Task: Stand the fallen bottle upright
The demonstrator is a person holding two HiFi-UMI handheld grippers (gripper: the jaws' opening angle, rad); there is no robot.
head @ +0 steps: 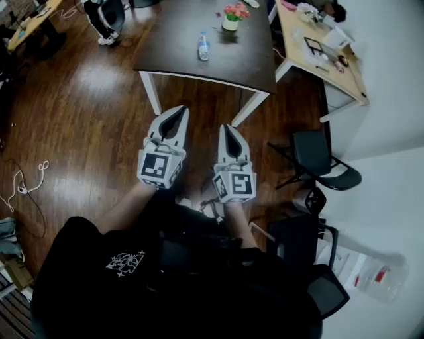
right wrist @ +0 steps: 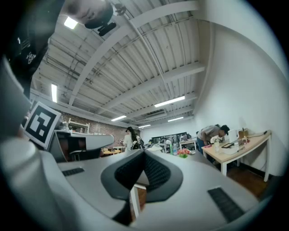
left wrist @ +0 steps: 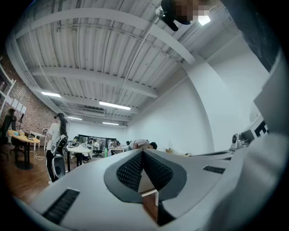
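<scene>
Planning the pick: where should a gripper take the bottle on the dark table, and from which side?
Probably the labelled middle of the bottle, jaws across its narrow width, coming from the near edge of the table. That side is bare, while the flower pot sits behind it to the right. Lying or standing is unclear from here.

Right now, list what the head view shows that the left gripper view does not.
Only the head view: the bottle and the flower pot on the dark table. Only the left gripper view: the ceiling and its lights. Both: the left gripper, its jaws shut with nothing between them, and the wooden floor.
</scene>
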